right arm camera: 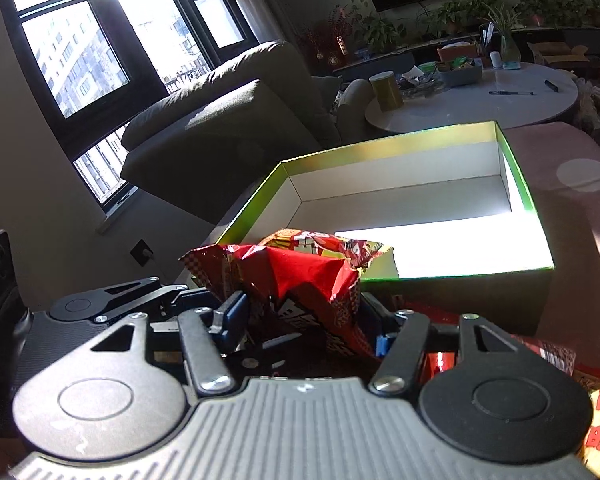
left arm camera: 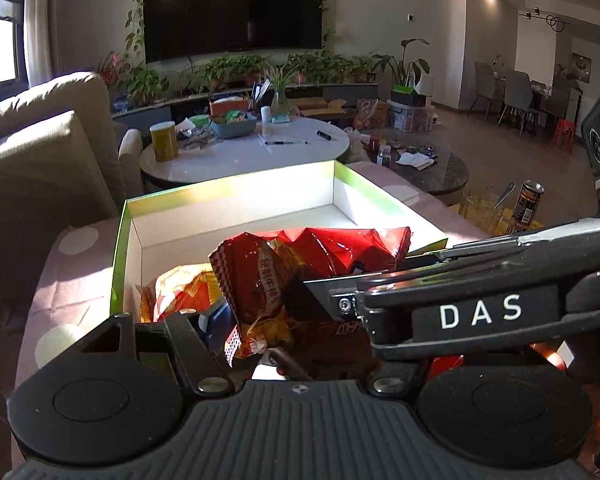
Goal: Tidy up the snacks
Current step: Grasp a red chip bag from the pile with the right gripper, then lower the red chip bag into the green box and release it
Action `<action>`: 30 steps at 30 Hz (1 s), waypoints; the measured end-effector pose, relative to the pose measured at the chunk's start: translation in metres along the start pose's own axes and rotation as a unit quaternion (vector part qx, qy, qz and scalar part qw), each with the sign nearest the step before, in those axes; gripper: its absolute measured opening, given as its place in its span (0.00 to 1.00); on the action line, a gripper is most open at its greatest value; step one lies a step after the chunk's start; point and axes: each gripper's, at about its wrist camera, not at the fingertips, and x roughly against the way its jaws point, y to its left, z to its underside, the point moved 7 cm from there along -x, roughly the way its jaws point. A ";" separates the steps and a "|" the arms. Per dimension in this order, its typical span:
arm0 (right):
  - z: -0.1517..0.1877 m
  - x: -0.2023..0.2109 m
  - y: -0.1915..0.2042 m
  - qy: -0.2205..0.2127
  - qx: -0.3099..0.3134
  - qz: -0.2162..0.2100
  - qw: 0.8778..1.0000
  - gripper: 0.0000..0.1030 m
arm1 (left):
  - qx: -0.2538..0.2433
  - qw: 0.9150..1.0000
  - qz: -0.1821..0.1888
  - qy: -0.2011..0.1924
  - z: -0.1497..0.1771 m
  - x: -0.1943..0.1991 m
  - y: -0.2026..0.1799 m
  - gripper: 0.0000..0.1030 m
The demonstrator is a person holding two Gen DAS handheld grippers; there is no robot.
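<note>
While clamped on one red snack bag (right arm camera: 300,280) from either side, left hand-held gripper (left arm camera: 260,320) and right hand-held gripper (right arm camera: 300,320) together, poised at near rim of green box (right arm camera: 532,200), likely for steadier lowering inside; second packet (left arm camera: 176,292) beside.

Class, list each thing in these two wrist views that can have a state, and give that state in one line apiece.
Green box: open, lidless, mostly bare inside.
Red snack bag: crumpled, gripped from both sides.
Left gripper: shut on the bag.
Right gripper: shut on the bag.
Television: off.
</note>
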 end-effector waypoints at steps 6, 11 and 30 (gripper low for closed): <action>-0.026 0.024 -0.001 -0.041 0.012 0.003 0.999 0.61 | -0.008 0.999 0.011 -0.031 -0.028 0.010 -0.013 0.64; -0.046 0.034 -0.010 -0.067 0.019 0.006 0.998 0.61 | -0.013 0.999 0.019 -0.045 -0.047 0.008 -0.021 0.64; -0.048 0.014 -0.062 -0.057 -0.007 0.030 0.998 0.61 | -0.006 0.999 0.038 0.013 -0.050 -0.053 -0.037 0.64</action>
